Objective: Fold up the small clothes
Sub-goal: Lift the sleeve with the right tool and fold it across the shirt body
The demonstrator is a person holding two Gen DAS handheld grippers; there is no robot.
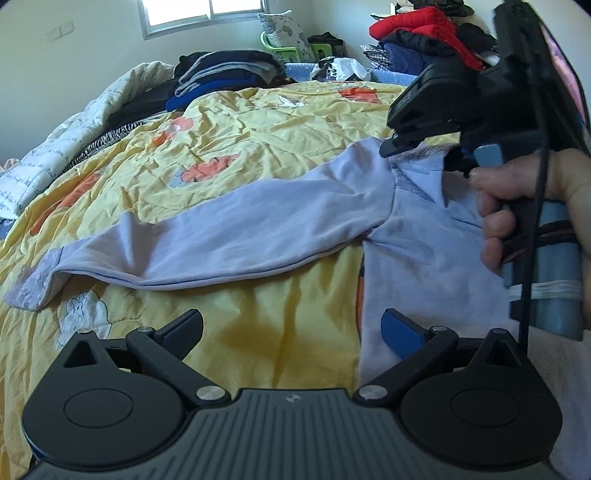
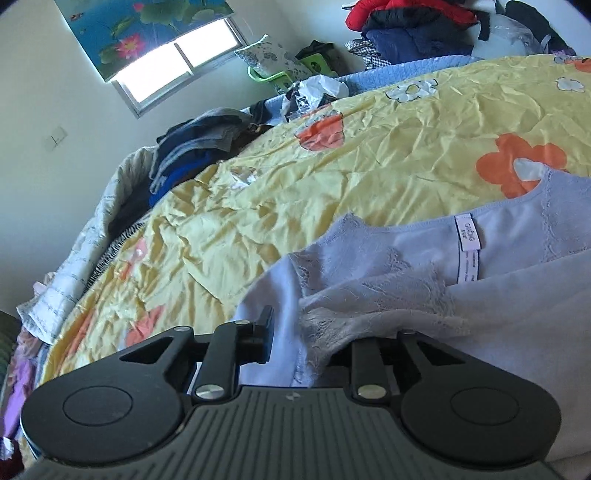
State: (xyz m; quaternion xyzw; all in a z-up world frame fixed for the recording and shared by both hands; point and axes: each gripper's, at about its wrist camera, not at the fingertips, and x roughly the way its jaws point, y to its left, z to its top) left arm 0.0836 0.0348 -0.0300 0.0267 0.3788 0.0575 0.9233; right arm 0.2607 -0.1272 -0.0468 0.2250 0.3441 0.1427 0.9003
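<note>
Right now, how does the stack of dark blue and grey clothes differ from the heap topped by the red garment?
The stack of dark blue and grey clothes lies in flat folded layers; the red-topped heap is jumbled. The stack sits far left, the heap far right. Both lie beyond the yellow floral quilt.

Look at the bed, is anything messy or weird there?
Yes. The lilac top lies unfolded on the yellow flowered quilt, one long sleeve flung out sideways. Its lace edge is bunched up between the right tongs. A crumpled plastic bag and heaps of clothes crowd the far side.
</note>
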